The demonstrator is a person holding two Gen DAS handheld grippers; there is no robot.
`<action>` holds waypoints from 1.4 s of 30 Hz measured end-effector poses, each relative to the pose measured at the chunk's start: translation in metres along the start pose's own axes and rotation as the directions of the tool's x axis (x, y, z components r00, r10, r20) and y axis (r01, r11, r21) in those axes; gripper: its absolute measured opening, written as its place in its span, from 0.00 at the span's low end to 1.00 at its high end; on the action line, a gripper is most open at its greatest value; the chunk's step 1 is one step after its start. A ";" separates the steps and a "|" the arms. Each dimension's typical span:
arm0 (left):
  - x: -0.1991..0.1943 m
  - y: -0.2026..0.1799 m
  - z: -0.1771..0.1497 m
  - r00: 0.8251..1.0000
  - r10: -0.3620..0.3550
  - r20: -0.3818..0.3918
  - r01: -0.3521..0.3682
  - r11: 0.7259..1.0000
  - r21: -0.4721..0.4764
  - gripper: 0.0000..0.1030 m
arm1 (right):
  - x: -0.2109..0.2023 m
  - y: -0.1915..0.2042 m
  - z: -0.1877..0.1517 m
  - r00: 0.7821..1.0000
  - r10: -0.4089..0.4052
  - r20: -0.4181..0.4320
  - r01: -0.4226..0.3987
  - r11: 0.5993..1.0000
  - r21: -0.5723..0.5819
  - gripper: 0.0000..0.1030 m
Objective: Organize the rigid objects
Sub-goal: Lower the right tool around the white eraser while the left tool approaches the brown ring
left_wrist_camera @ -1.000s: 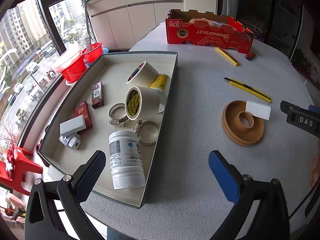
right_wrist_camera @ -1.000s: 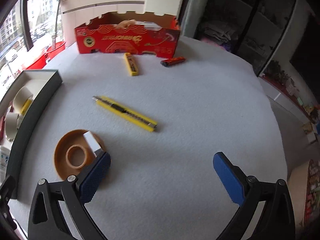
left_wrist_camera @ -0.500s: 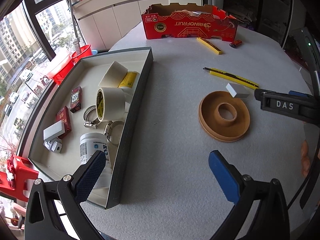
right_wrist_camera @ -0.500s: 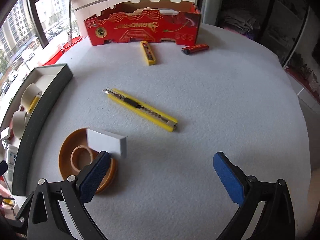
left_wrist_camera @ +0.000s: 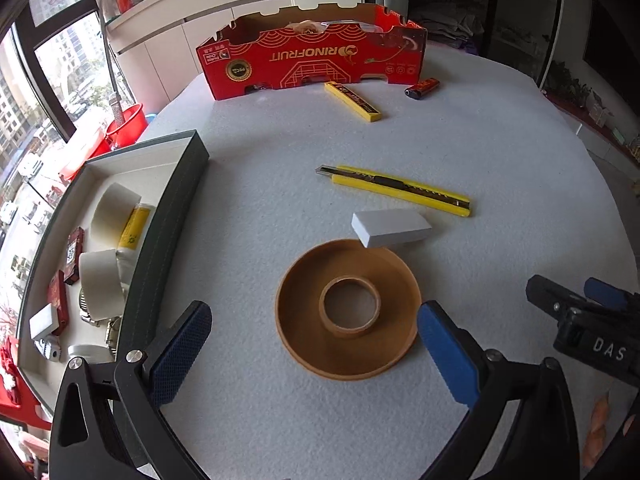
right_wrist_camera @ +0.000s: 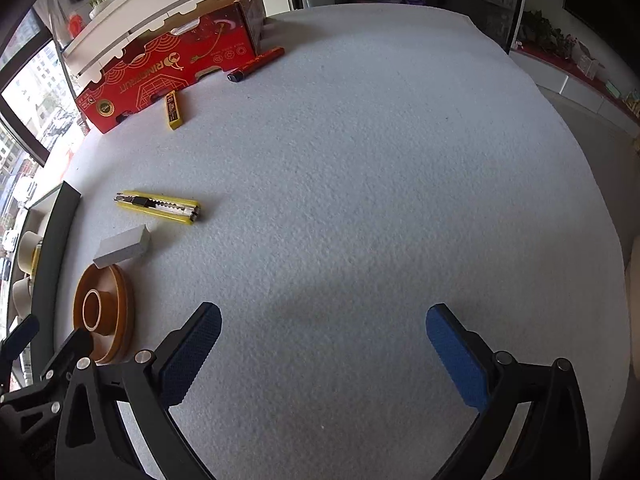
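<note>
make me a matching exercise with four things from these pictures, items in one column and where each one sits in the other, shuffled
Things:
1. white block
2. lighter
3. long yellow knife
4. tape rolls

Places:
A. inside the grey tray on the left
B. resting on the far rim of the brown disc
C. on the table near the right end of the red box
D. flat on the open table, just beyond the white block

Pairs: 1-B, 2-C, 3-D, 4-A
</note>
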State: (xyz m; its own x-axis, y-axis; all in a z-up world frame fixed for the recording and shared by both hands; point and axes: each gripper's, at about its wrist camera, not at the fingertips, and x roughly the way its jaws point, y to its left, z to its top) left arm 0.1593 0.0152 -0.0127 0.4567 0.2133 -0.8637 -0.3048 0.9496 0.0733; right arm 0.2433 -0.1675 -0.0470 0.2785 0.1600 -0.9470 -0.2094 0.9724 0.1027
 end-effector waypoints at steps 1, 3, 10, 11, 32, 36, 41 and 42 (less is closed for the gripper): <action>0.006 -0.004 0.003 1.000 0.005 -0.004 -0.005 1.000 0.006 1.00 | -0.001 -0.002 -0.001 1.000 -0.003 -0.004 0.003 1.000 -0.002 1.00; 0.021 -0.010 0.008 0.999 0.007 -0.034 -0.007 1.000 0.008 1.00 | -0.002 -0.006 -0.002 1.000 0.006 -0.010 -0.006 1.000 -0.004 1.00; 0.031 0.017 -0.001 0.996 -0.047 -0.073 0.043 0.997 -0.065 1.00 | -0.001 -0.002 -0.004 1.000 -0.004 -0.016 0.003 0.999 -0.049 1.00; 0.028 0.024 -0.007 0.996 -0.048 -0.072 0.043 0.997 -0.068 1.00 | 0.000 0.001 -0.005 1.000 -0.017 -0.017 0.016 0.997 -0.071 1.00; 0.022 0.034 -0.022 0.998 -0.063 0.009 0.064 0.996 -0.060 1.00 | 0.022 0.081 0.031 0.978 0.181 -0.103 -0.190 0.978 -0.084 1.00; 0.019 0.036 -0.027 0.997 -0.068 0.023 0.070 0.996 -0.050 1.00 | 0.032 0.114 0.039 0.986 0.132 -0.105 -0.146 0.978 -0.147 1.00; 0.017 0.037 -0.030 0.997 -0.074 0.037 0.076 0.996 -0.040 1.00 | 0.041 0.144 0.040 0.993 0.067 -0.093 -0.086 0.972 -0.221 1.00; 0.016 0.038 -0.030 0.997 -0.073 0.038 0.074 0.996 -0.041 1.00 | 0.043 0.149 0.041 0.995 0.046 -0.089 -0.066 0.969 -0.238 1.00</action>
State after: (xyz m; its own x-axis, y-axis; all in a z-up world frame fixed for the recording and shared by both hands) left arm 0.1301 0.0478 -0.0391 0.5091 0.1521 -0.8472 -0.3039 0.9526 -0.0116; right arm 0.2624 -0.0089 -0.0600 0.1840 0.1887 -0.9646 -0.4440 0.8915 0.0897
